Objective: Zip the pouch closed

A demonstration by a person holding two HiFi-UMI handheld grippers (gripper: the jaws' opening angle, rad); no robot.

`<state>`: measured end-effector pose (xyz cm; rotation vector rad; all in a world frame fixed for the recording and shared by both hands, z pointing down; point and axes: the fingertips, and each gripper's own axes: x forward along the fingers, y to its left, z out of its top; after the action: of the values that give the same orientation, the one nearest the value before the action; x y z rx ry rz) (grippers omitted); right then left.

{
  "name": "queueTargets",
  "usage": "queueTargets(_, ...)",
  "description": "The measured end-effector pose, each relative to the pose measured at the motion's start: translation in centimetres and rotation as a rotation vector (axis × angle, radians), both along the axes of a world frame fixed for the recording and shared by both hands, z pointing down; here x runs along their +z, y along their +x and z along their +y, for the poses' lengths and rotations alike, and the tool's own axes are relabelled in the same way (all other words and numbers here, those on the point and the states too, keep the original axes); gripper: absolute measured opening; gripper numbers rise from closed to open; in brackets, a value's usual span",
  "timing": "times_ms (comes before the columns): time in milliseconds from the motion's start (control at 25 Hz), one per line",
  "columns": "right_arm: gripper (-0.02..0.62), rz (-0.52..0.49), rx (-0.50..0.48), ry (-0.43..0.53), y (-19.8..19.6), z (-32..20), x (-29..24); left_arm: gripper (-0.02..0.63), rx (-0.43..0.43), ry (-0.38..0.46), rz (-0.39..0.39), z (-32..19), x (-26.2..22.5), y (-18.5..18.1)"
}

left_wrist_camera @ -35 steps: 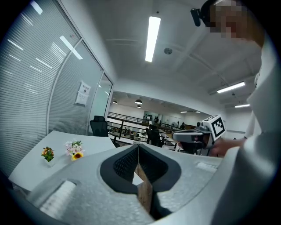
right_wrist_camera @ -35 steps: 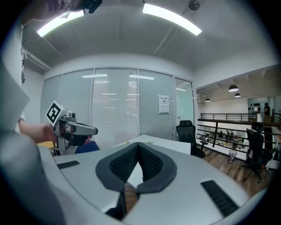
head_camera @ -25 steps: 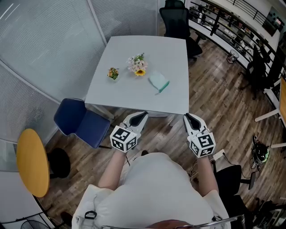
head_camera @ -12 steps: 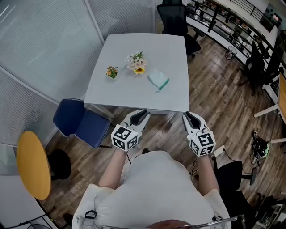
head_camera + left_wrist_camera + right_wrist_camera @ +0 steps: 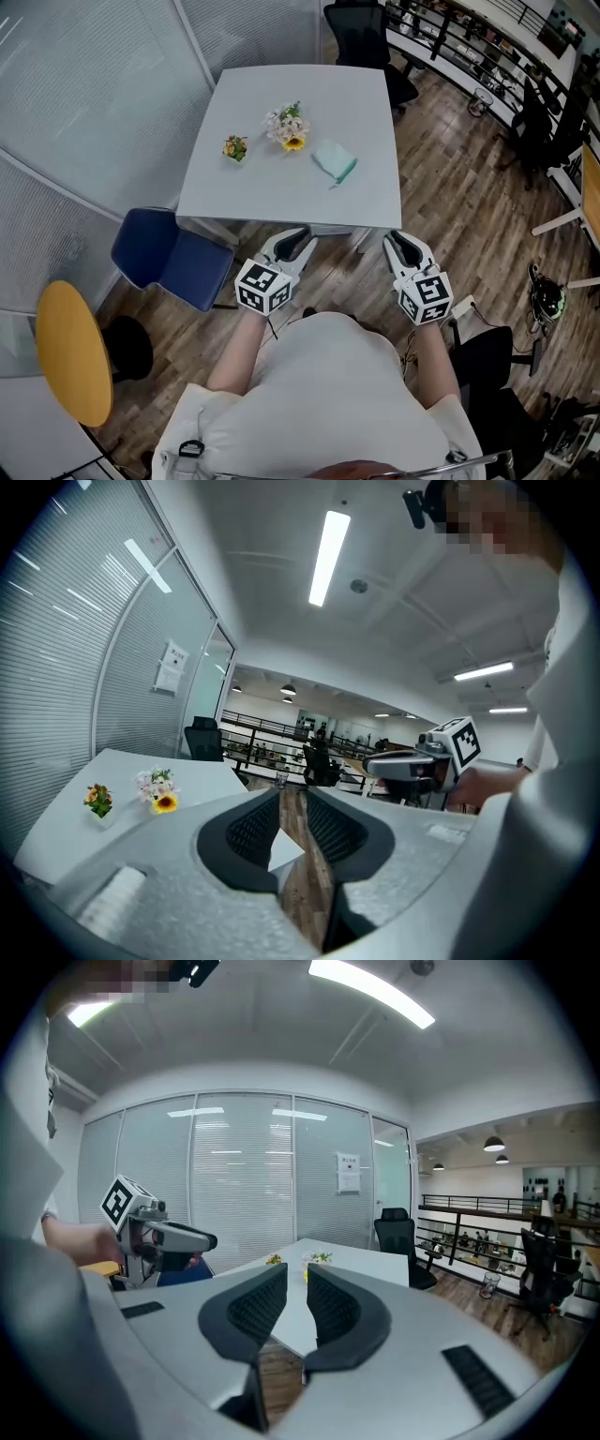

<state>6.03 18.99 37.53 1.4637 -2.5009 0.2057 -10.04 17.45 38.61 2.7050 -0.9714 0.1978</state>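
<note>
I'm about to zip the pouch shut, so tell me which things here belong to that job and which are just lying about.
For the job:
pouch, lying on the table
left claw and right claw, both empty, short of the table

Just lying about:
flowers
small potted plant
blue chair
yellow stool

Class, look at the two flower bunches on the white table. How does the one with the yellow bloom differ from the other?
Size: the yellow-bloom bunch is bigger and fuller than the other bunch.
Colour: the yellow-bloom bunch is mostly pale pink and white; the other bunch is orange and green.
Place: the yellow-bloom bunch stands nearer the pouch, the other bunch farther from it.
Both stand on the table, apart from the pouch.
</note>
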Motion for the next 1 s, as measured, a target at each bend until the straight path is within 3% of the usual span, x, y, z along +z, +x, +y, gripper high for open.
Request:
queueTargets(560, 0.057, -0.003, 0.041, -0.007, -2.0, 0.4, 1.0, 0.094, 0.040, -0.018, -0.012, -0.1, 1.2, -2.3)
queueTargets(1000, 0.057, -0.021, 0.023, -0.035, -1.0, -5.0, 2.8, 0.097, 0.028, -0.050, -0.034, -4.5, 2.8, -1.2)
